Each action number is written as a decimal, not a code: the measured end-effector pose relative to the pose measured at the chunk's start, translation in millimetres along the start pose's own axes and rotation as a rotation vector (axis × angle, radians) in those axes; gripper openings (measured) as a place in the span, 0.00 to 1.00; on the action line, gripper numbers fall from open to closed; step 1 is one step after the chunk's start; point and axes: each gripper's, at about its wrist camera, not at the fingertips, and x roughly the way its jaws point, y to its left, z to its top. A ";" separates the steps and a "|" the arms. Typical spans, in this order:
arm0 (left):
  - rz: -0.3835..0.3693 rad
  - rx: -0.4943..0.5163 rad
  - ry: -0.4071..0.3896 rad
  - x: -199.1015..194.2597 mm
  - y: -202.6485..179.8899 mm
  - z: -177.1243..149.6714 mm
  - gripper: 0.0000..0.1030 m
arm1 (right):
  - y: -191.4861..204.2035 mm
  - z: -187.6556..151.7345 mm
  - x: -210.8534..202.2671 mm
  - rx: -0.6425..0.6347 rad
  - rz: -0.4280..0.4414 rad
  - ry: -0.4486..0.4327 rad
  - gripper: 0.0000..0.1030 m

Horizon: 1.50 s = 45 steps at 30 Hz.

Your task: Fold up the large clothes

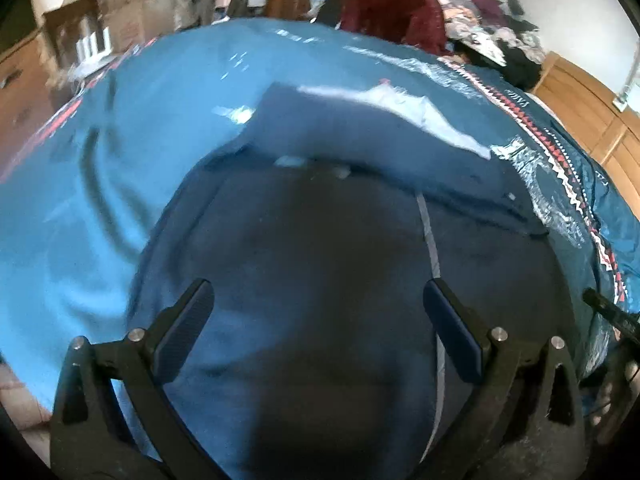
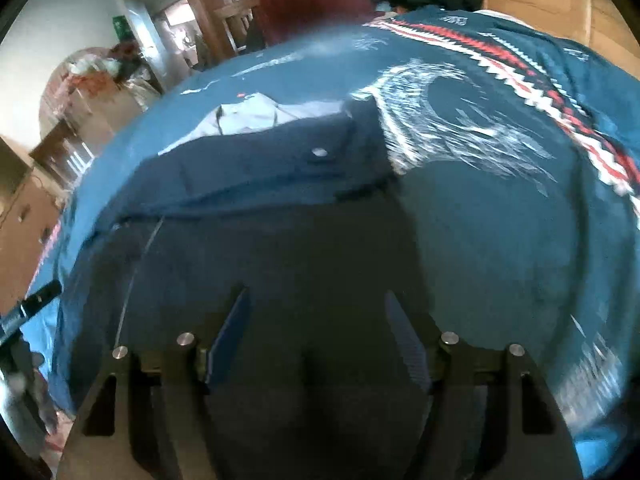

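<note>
Hovering nearest, two black two-finger tools: left gripper (image 1: pixel 318 312) with jaws spread wide and gripping nothing, right gripper (image 2: pixel 316 320) likewise parted and empty, both hanging close over the dark navy fabric garment (image 1: pixel 320 248) without clearly touching it. Lying just beneath and ahead, on the blue patterned bedspread (image 1: pixel 80 200), one garment only, already looking doubled over: an upper navy layer (image 2: pixel 260 176) folded across the far part, showing one small round snap (image 2: pixel 319 152) and a pale grey lining (image 2: pixel 256 114) peeking out past its far edge. Judging by that, seeming partly done, with at least one more fold and a squaring-up likely remaining. Further back, sitting at the bed's far end, one dark red heap (image 1: pixel 392 8) and a jumbled pile of patterned clothes (image 1: pixel 492 36), apparently waiting, uncountable through blur.
</note>
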 end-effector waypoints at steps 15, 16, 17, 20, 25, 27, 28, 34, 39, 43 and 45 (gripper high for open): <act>0.114 0.236 0.048 86.6 -38.3 -27.3 1.00 | 9.6 -12.4 90.6 -0.167 0.013 0.011 0.99; 0.118 0.238 0.040 86.9 -38.0 -28.1 1.00 | 10.9 -13.7 92.1 -0.175 0.012 0.004 1.00; 0.124 0.242 0.034 86.9 -39.0 -29.7 1.00 | 11.4 -13.4 93.7 -0.176 0.007 0.003 1.00; 0.129 0.243 0.031 86.6 -40.4 -30.3 1.00 | 11.6 -15.3 96.3 -0.172 0.003 -0.009 1.00; 0.123 0.240 0.025 89.7 -39.1 -27.3 1.00 | 11.0 -19.2 92.7 -0.174 0.003 -0.023 1.00; 0.123 0.240 0.026 91.7 -38.2 -25.4 1.00 | 11.5 -18.7 93.4 -0.178 -0.001 -0.026 1.00; 0.123 0.240 0.026 91.7 -38.3 -25.3 1.00 | 12.3 -19.1 93.5 -0.180 -0.005 -0.026 1.00; 0.121 0.239 0.025 92.7 -37.8 -24.6 1.00 | 13.8 -18.2 93.9 -0.188 -0.013 -0.024 1.00; 0.119 0.238 0.025 92.5 -37.9 -25.0 1.00 | 14.6 -18.9 93.5 -0.189 -0.016 -0.023 1.00; 0.118 0.238 0.025 92.8 -38.2 -25.0 1.00 | 15.1 -18.6 93.5 -0.191 -0.017 -0.020 1.00; 0.118 0.239 0.025 92.8 -38.0 -24.8 1.00 | 15.4 -18.4 93.6 -0.194 -0.018 -0.017 1.00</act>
